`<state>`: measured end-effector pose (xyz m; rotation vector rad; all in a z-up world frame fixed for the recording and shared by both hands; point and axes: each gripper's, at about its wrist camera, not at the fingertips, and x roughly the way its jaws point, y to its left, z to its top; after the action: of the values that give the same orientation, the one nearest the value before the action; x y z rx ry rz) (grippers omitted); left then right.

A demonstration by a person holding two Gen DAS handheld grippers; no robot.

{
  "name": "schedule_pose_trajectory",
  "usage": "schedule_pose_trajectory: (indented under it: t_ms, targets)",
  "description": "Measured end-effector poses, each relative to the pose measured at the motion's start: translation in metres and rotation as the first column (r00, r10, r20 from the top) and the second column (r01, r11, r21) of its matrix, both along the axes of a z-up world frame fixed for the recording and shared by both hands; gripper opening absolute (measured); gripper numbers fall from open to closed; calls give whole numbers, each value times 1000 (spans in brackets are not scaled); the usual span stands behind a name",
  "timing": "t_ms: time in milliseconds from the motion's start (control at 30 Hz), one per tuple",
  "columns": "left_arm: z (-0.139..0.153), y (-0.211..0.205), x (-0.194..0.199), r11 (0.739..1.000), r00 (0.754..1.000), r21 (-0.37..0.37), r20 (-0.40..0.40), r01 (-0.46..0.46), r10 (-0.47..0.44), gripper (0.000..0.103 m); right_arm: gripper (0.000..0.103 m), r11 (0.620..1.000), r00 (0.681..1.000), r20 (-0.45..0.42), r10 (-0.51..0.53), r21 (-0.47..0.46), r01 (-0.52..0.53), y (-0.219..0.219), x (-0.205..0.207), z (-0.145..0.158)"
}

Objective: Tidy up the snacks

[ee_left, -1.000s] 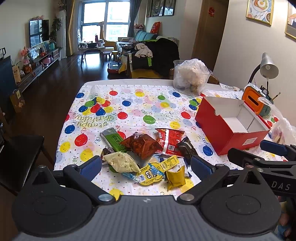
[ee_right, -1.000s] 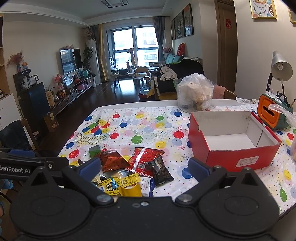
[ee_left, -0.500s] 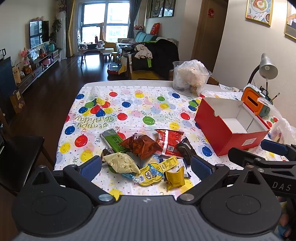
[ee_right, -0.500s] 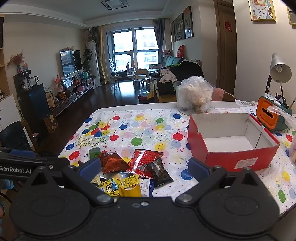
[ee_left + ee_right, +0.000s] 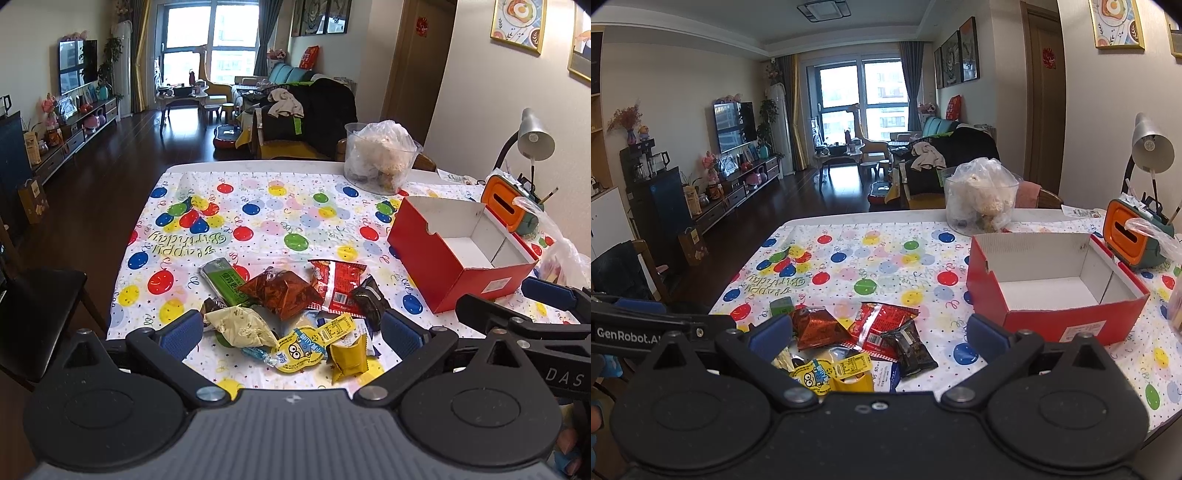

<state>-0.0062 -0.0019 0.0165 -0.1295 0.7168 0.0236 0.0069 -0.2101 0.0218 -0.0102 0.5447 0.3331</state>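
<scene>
Snack packets lie in a loose heap near the front edge of a table covered with a balloon-print birthday cloth. In the heap are a green bar, a brown foil pouch, a red packet, a dark wrapped biscuit, a pale crumpled wrapper, a yellow cartoon-face packet and a small gold packet, several overlapping. To the right of the heap, apart from it, stands an open red box with a white inside and nothing in it. Behind the box are a clear tub stuffed with a plastic bag, an orange and green holder and a grey desk lamp. The left gripper hangs above the near side of the heap, fingers spread wide and empty. The right gripper hangs just to its right, also spread wide and holding nothing.
</scene>
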Motion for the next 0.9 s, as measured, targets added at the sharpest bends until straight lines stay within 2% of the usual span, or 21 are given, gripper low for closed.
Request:
schedule_pose_trajectory:
  t_ms: [533,800,900]
  targets:
    - [-4,1,7,1000,1000,-6,-6,5,-5,103,101,1000,1000,12,8,-5,-8,0,8,1]
    - [-15,4,18,1000,999,-10,-44,-10,9,103,100,999,999,-9,39,-17,-39,6,16,-14]
    - [-21,12,23,999,997,-9,-67,-49,48,103,99,998,998,-38,52,-28,-53,6,24,-24]
